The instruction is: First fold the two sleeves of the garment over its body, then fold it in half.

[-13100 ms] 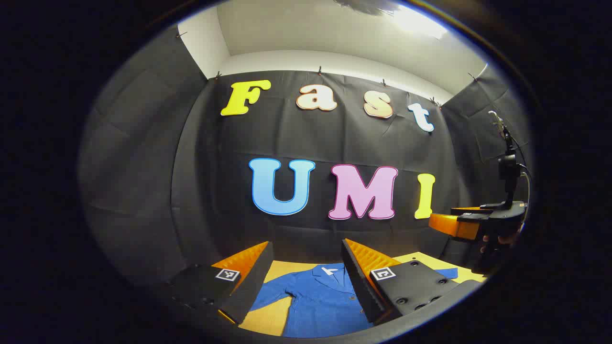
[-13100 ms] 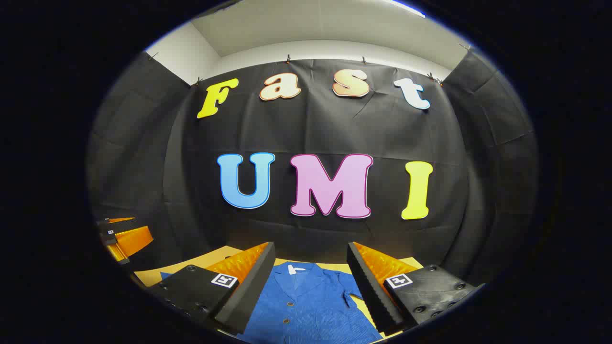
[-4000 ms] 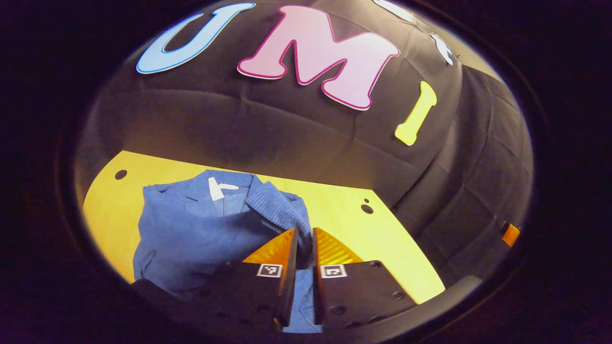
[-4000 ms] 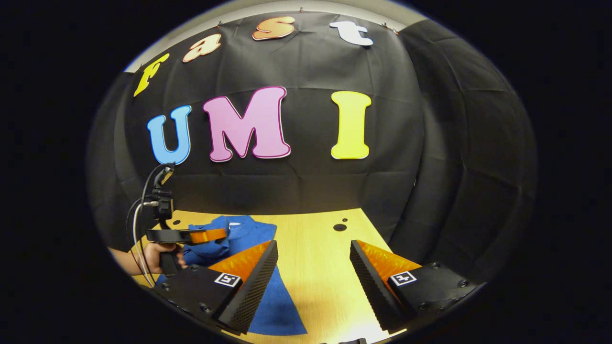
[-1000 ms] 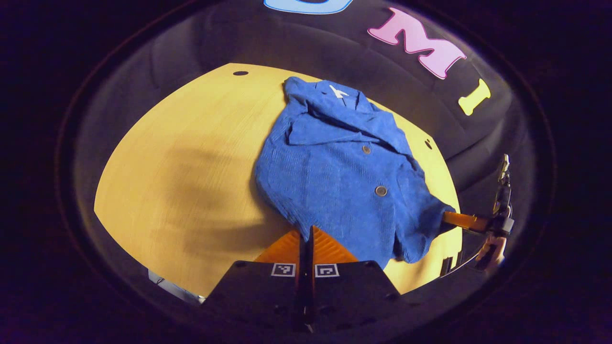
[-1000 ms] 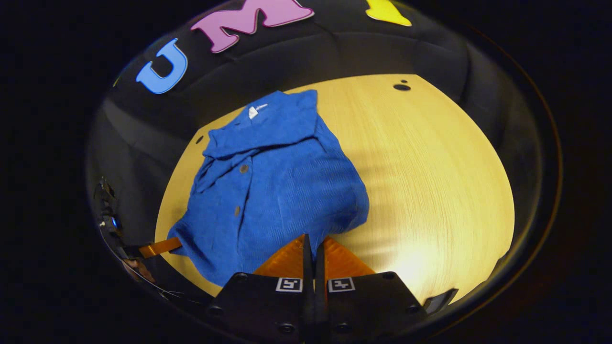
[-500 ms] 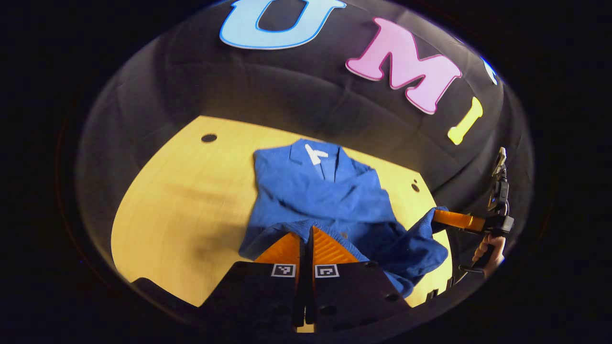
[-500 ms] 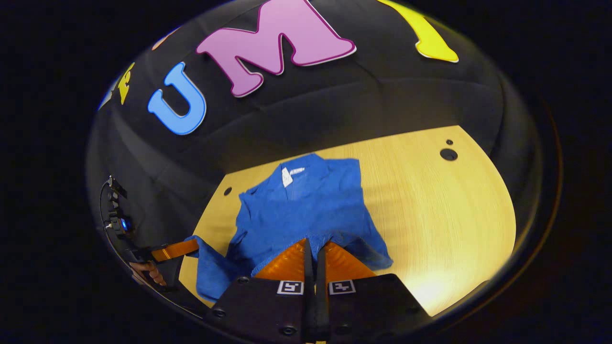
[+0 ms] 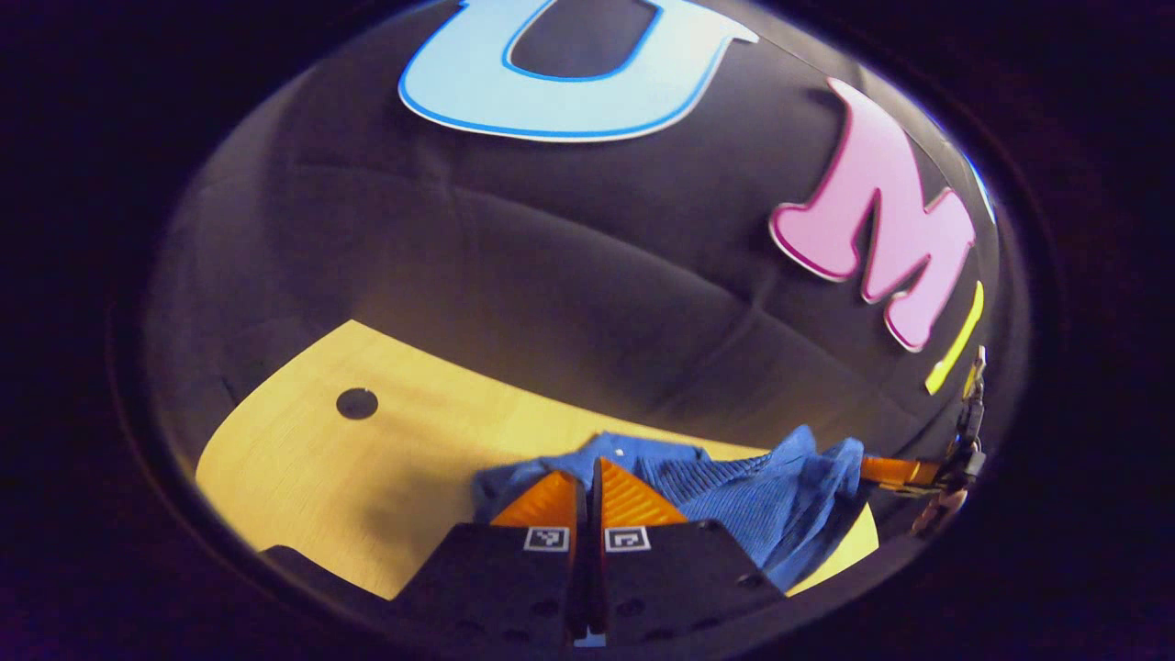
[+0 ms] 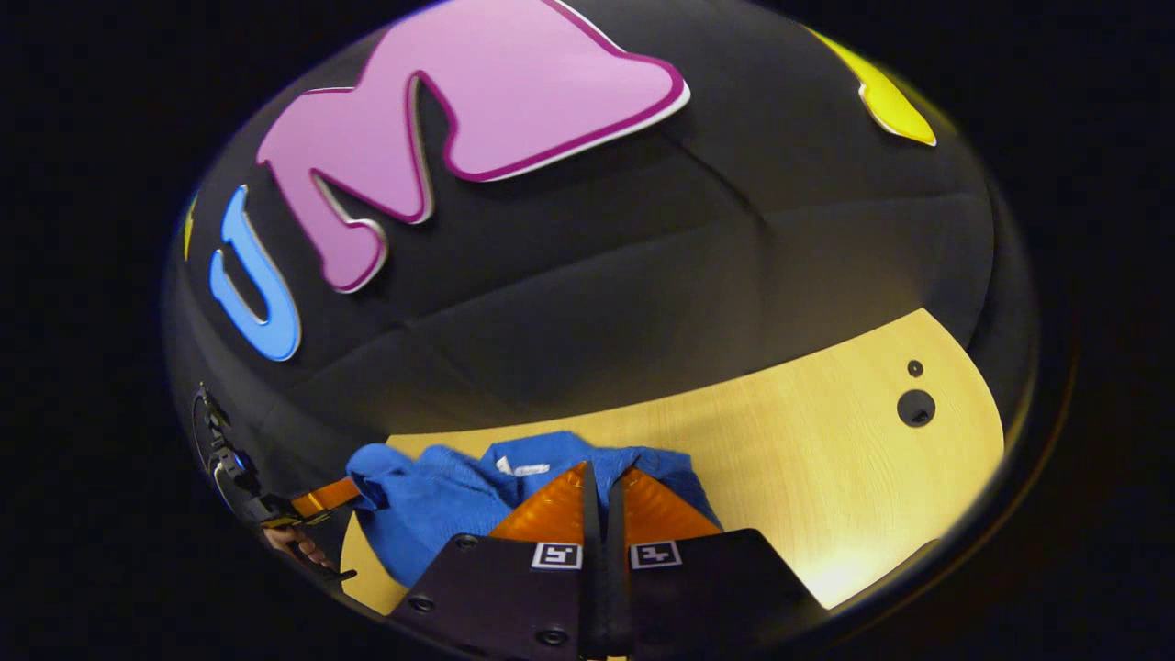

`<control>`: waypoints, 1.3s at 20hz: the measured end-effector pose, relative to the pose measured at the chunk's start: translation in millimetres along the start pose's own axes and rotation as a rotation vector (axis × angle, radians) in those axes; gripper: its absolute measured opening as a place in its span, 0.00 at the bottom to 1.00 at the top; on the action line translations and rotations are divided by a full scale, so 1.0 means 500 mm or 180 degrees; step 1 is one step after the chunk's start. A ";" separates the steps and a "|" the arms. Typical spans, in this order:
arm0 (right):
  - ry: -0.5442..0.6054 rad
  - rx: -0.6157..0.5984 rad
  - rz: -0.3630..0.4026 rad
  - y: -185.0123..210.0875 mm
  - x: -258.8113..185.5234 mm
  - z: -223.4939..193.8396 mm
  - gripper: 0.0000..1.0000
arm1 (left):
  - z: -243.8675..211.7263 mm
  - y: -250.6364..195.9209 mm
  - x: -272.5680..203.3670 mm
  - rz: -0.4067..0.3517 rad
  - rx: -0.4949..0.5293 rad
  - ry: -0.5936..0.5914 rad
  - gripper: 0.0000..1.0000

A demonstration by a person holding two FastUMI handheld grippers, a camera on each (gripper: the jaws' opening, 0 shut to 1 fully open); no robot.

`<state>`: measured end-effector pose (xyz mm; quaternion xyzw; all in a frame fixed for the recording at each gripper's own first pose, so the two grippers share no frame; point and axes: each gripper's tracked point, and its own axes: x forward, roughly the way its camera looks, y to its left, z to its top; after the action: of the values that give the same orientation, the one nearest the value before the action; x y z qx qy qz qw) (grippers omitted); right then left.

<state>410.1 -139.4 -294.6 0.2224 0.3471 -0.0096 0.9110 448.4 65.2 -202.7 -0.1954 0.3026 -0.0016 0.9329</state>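
Booth: light wooden table (image 9: 303, 459) against a black cloth wall (image 9: 514, 275), table also visible in right gripper view (image 10: 808, 459). Nearest in left gripper view: left gripper (image 9: 588, 473), fingers pressed together with only a thin slit between them, tips at the edge of the blue garment (image 9: 734, 496); cloth bunches right at the tips, so it reads as pinching the fabric, though the contact point itself is hidden by the fingers. Same picture in right gripper view: right gripper (image 10: 603, 477) closed to a narrow slit, tips buried in the blue garment (image 10: 431, 505), gripping its edge. Garment sits at the far side of the table, close to the wall, rumpled and bunched up rather than flat; a small white tag (image 10: 523, 469) shows near the collar area just beyond the right gripper's tips. Farther off in left gripper view, the right gripper (image 9: 904, 472) shows at the right edge, touching the garment's raised corner, with a hand (image 9: 936, 509) under it. In right gripper view, the left gripper (image 10: 323, 498) shows at the lower left, tip against the garment's bunched corner, hand (image 10: 294, 542) below it. A round hole (image 9: 356, 403) marks the bare table left of the garment; two holes (image 10: 915, 407) sit on the table's far right in right gripper view.
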 end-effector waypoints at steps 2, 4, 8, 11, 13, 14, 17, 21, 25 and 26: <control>0.0062 0.0124 -0.0147 -0.025 0.061 -0.011 0.05 | -0.007 0.047 0.054 0.0218 -0.0378 -0.0042 0.02; 0.0112 0.0076 -0.0272 -0.050 0.079 -0.036 0.14 | -0.021 0.093 0.073 0.0440 -0.0577 -0.0092 0.23; -0.0106 -0.0577 -0.0519 -0.091 0.030 -0.035 0.68 | -0.061 0.119 0.017 0.0636 -0.0412 0.0270 0.84; -0.0484 -0.0603 -0.0550 -0.075 -0.050 -0.004 0.99 | -0.037 0.094 -0.053 0.0692 0.0178 0.0005 0.85; -0.0667 -0.0646 -0.0546 -0.059 -0.110 0.015 0.98 | -0.022 0.049 -0.109 0.0572 0.0548 -0.0157 0.85; -0.0749 -0.0689 -0.0551 -0.051 -0.143 0.021 0.98 | -0.017 0.022 -0.142 0.0479 0.0671 -0.0229 0.84; -0.1119 -0.0855 -0.0587 -0.016 -0.259 0.047 0.98 | -0.019 -0.051 -0.252 0.0189 0.0859 -0.0374 0.85; -0.1414 -0.1095 -0.0694 0.043 -0.425 0.036 0.98 | -0.026 -0.110 -0.430 -0.0080 0.0741 -0.0588 0.84; -0.1658 -0.1326 -0.0707 0.079 -0.568 -0.011 0.96 | -0.011 -0.104 -0.603 -0.0306 0.0562 -0.1112 0.84; -0.1664 -0.1468 -0.0872 0.063 -0.593 -0.027 0.97 | -0.030 -0.105 -0.642 -0.0381 0.0510 -0.1156 0.82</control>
<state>182.0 -146.0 -101.9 -0.0471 0.1224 -0.1094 0.9853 183.9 49.9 -13.5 -0.1352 0.1162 -0.0459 0.9829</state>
